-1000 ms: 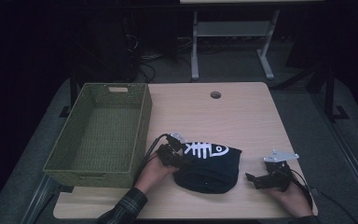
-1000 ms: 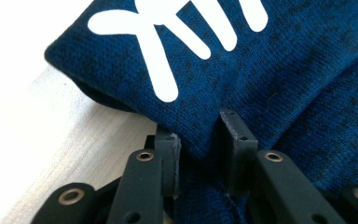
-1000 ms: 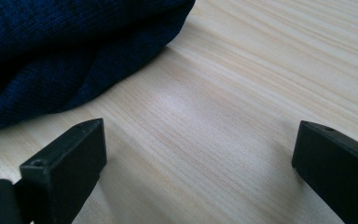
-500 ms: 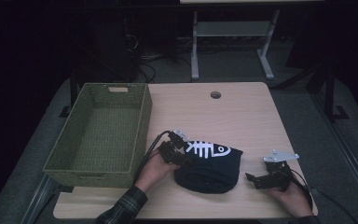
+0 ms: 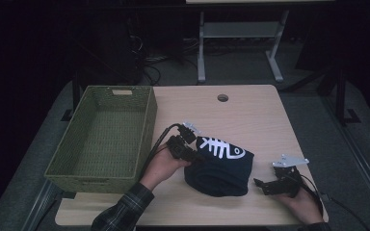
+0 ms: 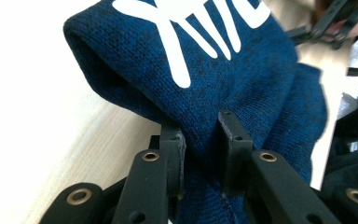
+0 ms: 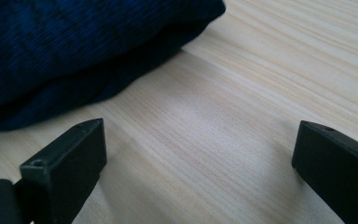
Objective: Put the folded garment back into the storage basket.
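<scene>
A folded dark blue knit garment (image 5: 220, 167) with a white fish-skeleton print lies near the front of the wooden table (image 5: 250, 115). My left gripper (image 5: 189, 153) is shut on its left edge, and that edge is lifted off the table. In the left gripper view the two black jaws pinch a fold of the blue knit garment (image 6: 223, 74) at my left gripper (image 6: 202, 144). My right gripper (image 5: 265, 185) rests on the table to the right of the garment, jaws wide open and empty. In the right gripper view, my right gripper (image 7: 196, 158) faces bare wood, with the garment (image 7: 65, 51) at upper left.
A green woven basket (image 5: 103, 139) stands empty on the table's left side, close to my left hand. A round cable hole (image 5: 222, 98) sits at the table's far middle. A metal-legged stand (image 5: 241, 43) stands on the floor behind the table.
My left gripper has risen, pulling the garment's left edge up with it. The right gripper has stayed where it was.
</scene>
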`<state>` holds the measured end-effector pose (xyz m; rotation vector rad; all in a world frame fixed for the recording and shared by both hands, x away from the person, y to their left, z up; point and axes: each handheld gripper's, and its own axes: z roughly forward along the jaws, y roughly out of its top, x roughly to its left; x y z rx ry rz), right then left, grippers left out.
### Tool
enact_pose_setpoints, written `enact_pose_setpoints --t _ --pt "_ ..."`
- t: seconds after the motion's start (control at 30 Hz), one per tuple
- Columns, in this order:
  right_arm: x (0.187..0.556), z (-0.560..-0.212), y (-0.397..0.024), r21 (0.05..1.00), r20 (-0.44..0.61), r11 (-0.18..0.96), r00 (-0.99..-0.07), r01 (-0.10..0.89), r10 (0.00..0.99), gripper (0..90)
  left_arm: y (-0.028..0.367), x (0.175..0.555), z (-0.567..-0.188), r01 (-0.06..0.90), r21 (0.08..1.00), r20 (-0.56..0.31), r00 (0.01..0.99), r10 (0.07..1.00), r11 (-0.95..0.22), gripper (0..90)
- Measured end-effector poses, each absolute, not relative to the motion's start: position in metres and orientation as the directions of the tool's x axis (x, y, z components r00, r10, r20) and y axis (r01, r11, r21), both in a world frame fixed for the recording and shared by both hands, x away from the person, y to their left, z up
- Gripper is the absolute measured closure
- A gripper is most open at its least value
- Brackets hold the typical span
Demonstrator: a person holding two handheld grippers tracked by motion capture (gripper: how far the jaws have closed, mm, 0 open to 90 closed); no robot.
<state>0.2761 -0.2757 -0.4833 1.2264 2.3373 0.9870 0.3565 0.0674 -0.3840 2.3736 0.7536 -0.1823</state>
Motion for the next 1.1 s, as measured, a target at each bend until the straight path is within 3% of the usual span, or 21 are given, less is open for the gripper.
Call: enact_pose_setpoints --t 1.1 --pt "0.276 -0.483 -0.276 0.706 0.034 0.390 -0.578 0.591 0.815 2.7 0.107 0.363 -0.286 0.515 0.531 -0.225 0.851 0.474 -0.673 75.2"
